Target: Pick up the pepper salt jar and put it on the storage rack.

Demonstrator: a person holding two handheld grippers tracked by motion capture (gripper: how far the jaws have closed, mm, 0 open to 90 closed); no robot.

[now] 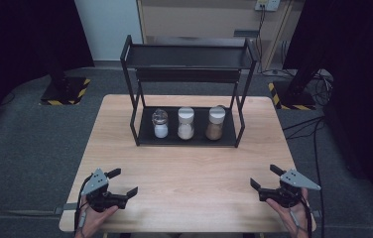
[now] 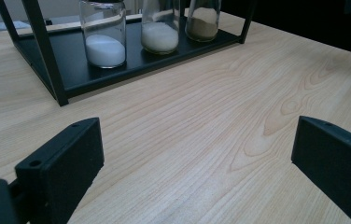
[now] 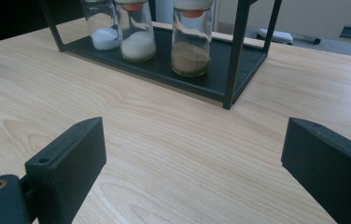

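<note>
Your left gripper (image 1: 125, 182) and right gripper (image 1: 262, 177): jaws wide, empty. Ahead, three round glass jars (image 1: 185, 124) on matte black metal rack (image 1: 147, 139); pale woodgrain table (image 1: 189, 168).

Light wooden table (image 1: 184, 163), black two-tier rack (image 1: 187, 140) standing on its far half

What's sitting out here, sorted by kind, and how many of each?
Jars: 3, white powder, pale powder, brown powder
Black rack: 1
Handheld grippers: 2, left gripper, right gripper
Wooden table: 1
Total: 7
</note>
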